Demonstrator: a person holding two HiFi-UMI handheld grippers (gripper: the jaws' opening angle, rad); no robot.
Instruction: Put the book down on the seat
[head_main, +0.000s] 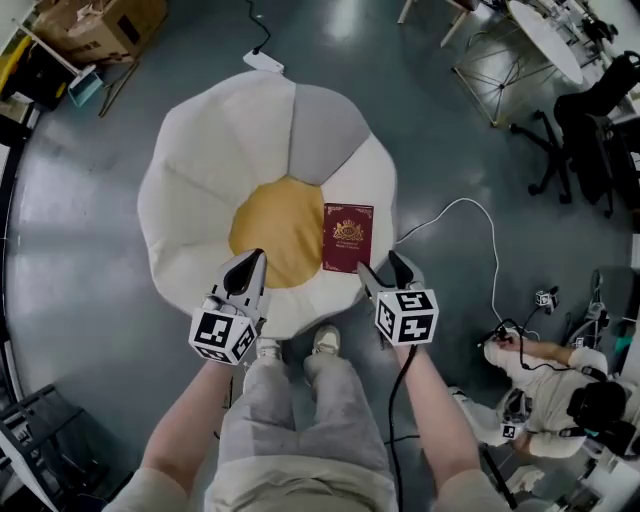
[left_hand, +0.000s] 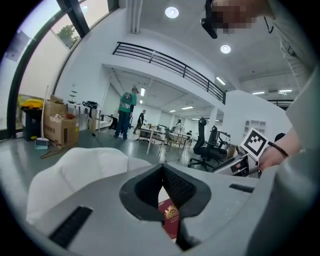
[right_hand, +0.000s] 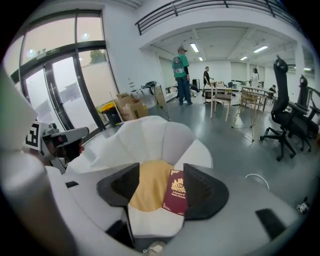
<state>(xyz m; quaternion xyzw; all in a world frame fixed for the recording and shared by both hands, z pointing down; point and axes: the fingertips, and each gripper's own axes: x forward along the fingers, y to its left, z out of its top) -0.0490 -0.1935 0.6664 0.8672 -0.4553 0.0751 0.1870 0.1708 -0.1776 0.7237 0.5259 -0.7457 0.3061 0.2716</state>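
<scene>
The right gripper (head_main: 385, 270), grey with a marker cube, gapes wide and empty just short of the dark red booklet (head_main: 347, 238); the left gripper (head_main: 245, 272) is pinched together on nothing. The booklet lies flat on the white flower-shaped cushion seat (head_main: 200, 180), at the right edge of its yellow centre (head_main: 272, 228). Pulling back carelessly could clip and slide it. It bears a gold crest; the lettering beneath is unreadable.

Book (head_main: 347, 238) maroon, gold crest; seat (head_main: 200, 200) white petals, yellow centre, 1 grey.
</scene>
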